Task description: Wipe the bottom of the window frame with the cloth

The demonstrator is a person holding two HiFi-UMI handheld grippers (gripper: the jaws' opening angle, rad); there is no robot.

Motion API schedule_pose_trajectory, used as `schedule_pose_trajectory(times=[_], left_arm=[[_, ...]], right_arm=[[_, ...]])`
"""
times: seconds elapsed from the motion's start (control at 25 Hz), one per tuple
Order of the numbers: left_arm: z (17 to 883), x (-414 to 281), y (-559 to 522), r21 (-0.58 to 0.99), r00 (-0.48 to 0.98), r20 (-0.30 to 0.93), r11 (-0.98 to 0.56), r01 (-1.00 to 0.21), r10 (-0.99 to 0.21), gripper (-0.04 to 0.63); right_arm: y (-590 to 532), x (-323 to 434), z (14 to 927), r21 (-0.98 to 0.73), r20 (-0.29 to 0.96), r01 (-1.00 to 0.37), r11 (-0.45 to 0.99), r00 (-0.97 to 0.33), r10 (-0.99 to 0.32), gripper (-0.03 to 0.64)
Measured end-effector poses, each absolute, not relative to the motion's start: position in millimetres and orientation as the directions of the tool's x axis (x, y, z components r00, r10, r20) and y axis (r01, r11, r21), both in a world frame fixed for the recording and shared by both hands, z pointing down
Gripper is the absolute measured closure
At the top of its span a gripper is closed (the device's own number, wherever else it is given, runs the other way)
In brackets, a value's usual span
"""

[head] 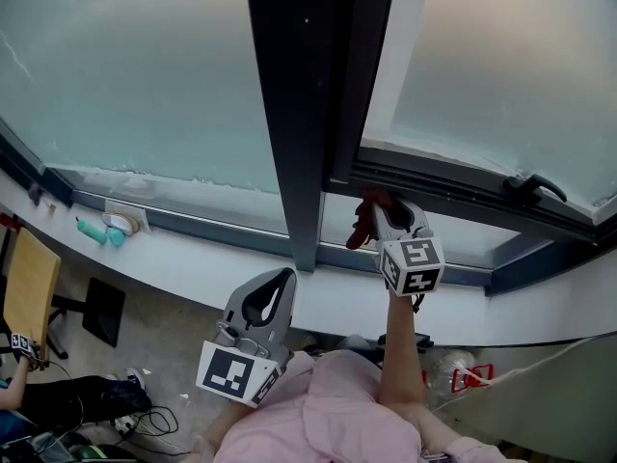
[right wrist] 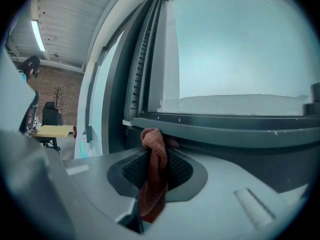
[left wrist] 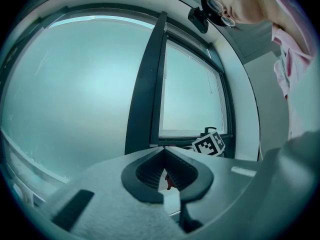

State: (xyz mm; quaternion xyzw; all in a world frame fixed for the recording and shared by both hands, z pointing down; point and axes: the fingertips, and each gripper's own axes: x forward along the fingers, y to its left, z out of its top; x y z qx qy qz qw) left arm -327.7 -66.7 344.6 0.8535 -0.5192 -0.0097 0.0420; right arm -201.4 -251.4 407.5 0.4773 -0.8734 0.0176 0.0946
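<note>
We read the right hand-held gripper as closed on the cloth, and the grip suits the job. The fabric is pinched mid-length, so a bunched knob sticks out past the jaw tips as the wiping face, while a loose tail hangs back under the jaws. That knob sits just ahead of the tips, touching or all but touching the bottom of the window frame; we cannot tell which. This hand-held gripper is close beside the mullion, which we judge a sensible place to begin a stroke toward the handle off to its right.

The left hand-held gripper hangs lower and nearer the body, below the sill. Its 2 jaws are together with nothing between them, and we take it as parked out of the way.

The cloth is rust-red, a soft, nubbly knit that should catch dust well. The frame is dark, smooth and hard-edged, with stepped ledges of the sort where dirt collects. The glass ahead looks frosted, with a crusty pale line along its lower edge. The jaw pads are black and ribbed.
</note>
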Motion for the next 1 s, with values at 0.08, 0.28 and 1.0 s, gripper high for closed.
schedule_pose_trajectory(times=[0.08, 0.28, 1.0], left_arm=[[345, -325, -66, 0.083, 0.466, 0.027, -0.463, -0.882, -0.884, 0.598], [347, -322, -64, 0.085, 0.475, 0.030, -0.471, -0.878, -0.879, 0.598], [348, -319, -70, 0.077, 0.476, 0.037, -0.473, -0.878, -0.879, 0.597]], right_arm=[[-251, -194, 408, 0.062, 0.183, -0.844, 0.532, -0.514, -0.838, 0.549], [-251, -186, 408, 0.061, 0.185, -0.850, 0.523, -0.505, -0.843, 0.549], [-250, -162, 405, 0.068, 0.169, -0.869, 0.491, -0.475, -0.864, 0.549]])
